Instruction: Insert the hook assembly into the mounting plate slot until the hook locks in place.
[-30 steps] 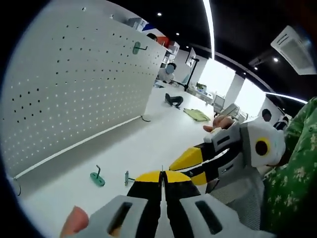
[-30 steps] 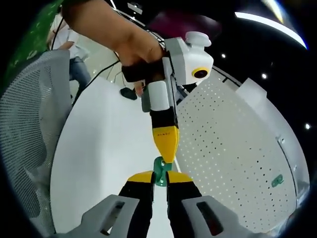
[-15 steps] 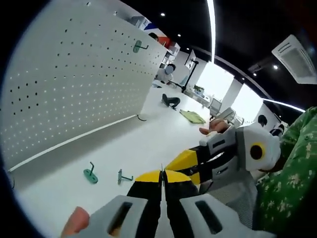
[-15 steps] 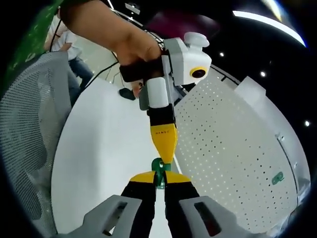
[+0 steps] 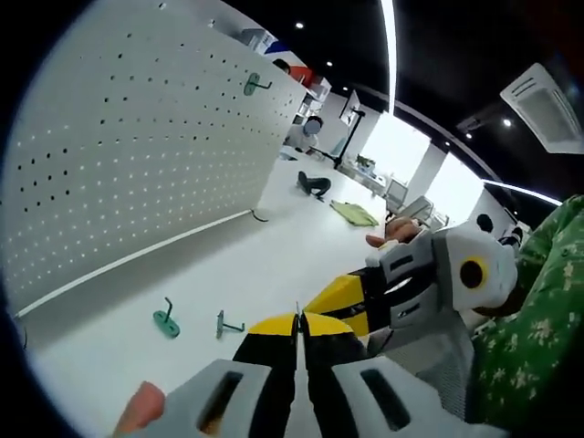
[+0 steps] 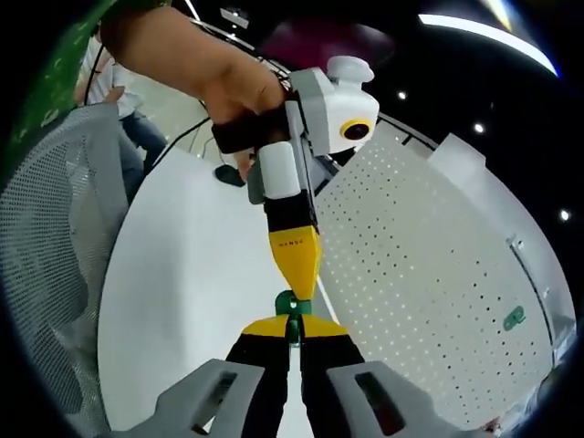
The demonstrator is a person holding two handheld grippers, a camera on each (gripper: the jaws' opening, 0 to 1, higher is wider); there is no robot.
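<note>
While left gripper [image 5: 298, 321] fingers closed empty, right gripper [image 6: 294, 326] fingers pinch green hook [image 6: 288, 304].

Most of the green hook [image 6: 289, 310] is hidden between the closed yellow tips of the right gripper [image 6: 294, 327] and the left gripper [image 6: 294, 274] reaching in from above, leaving its shape unreadable. A second hook [image 6: 514, 318] hanging on the pegboard [image 6: 429, 301], far right of the jaws, is too small to make out.
</note>
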